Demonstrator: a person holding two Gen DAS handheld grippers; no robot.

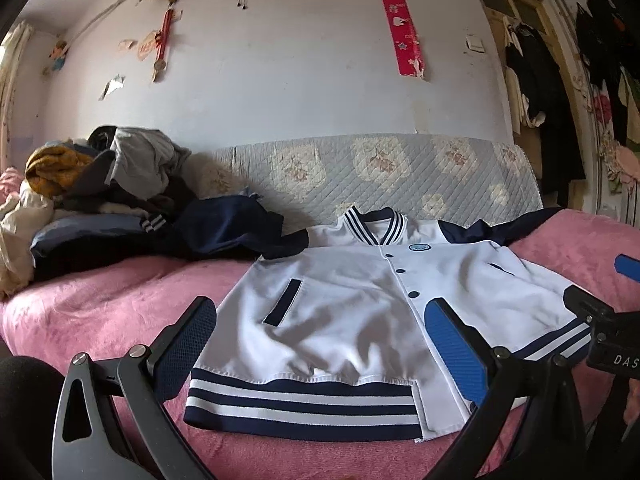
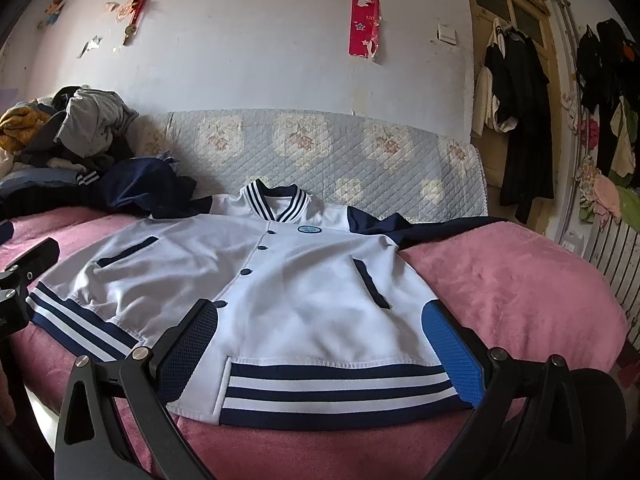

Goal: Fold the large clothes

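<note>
A white baseball jacket (image 1: 348,300) with navy sleeves, a striped collar and a striped hem lies flat, front up and buttoned, on a pink blanket (image 1: 120,300). It also shows in the right wrist view (image 2: 280,280). My left gripper (image 1: 324,344) is open and empty, hovering over the jacket's left hem half. My right gripper (image 2: 320,344) is open and empty over the right hem half. The right gripper's body shows at the right edge of the left wrist view (image 1: 600,320).
A pile of loose clothes (image 1: 100,192) lies at the back left of the bed. A quilted floral cover (image 1: 400,172) runs along the wall behind. Dark clothes hang on the door (image 2: 516,120) at the right. A radiator (image 2: 620,264) stands at far right.
</note>
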